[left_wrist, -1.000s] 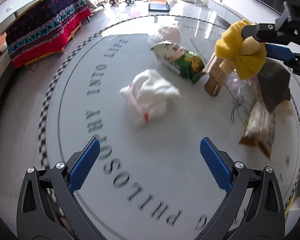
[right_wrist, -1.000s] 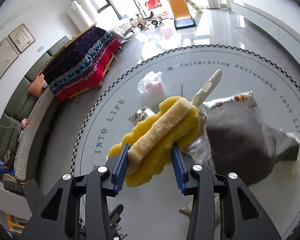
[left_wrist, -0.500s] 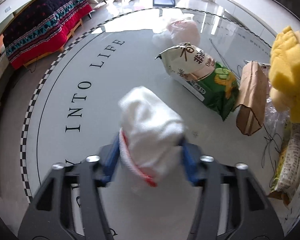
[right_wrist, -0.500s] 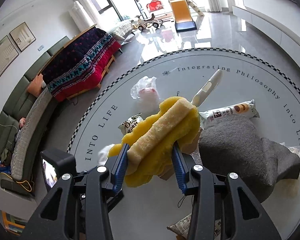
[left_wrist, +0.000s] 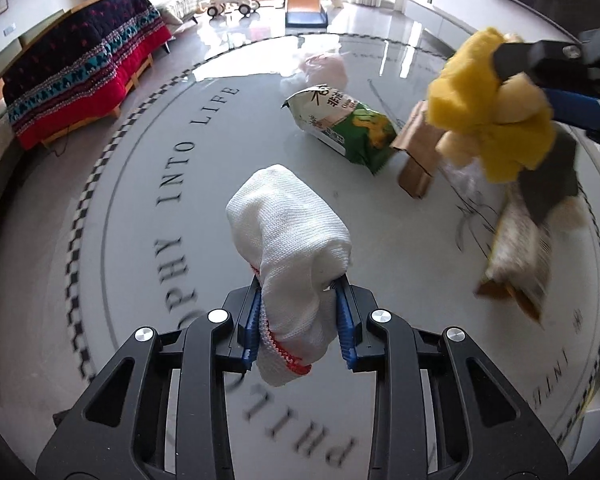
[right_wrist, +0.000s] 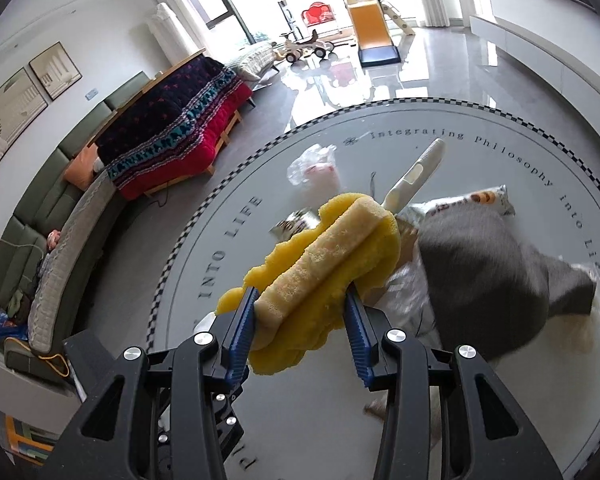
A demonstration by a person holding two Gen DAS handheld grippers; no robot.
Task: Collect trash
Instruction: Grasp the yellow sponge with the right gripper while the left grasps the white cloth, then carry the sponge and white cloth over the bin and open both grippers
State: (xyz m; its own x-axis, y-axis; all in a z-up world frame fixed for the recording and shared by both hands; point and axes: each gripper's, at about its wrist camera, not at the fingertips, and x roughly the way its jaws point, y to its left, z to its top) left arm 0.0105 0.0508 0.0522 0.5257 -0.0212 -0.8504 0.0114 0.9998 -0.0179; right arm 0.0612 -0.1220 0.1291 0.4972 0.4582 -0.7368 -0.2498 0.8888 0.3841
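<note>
My left gripper is shut on a white knit cloth with a red hem and holds it above the round grey table. My right gripper is shut on a yellow sponge; the sponge also shows at the right of the left wrist view, held above the trash pile. On the table lie a green snack bag, a brown paper bag, a pink-white plastic bag and a dark grey cloth.
A white brush handle and a white snack packet lie behind the sponge. Another wrapper lies at the table's right side. A sofa with a red and dark blanket stands left of the table.
My left gripper moved forward, closed on the white cloth and lifted it off the table. My right gripper kept hold of the sponge and shifted slightly over the pile.
</note>
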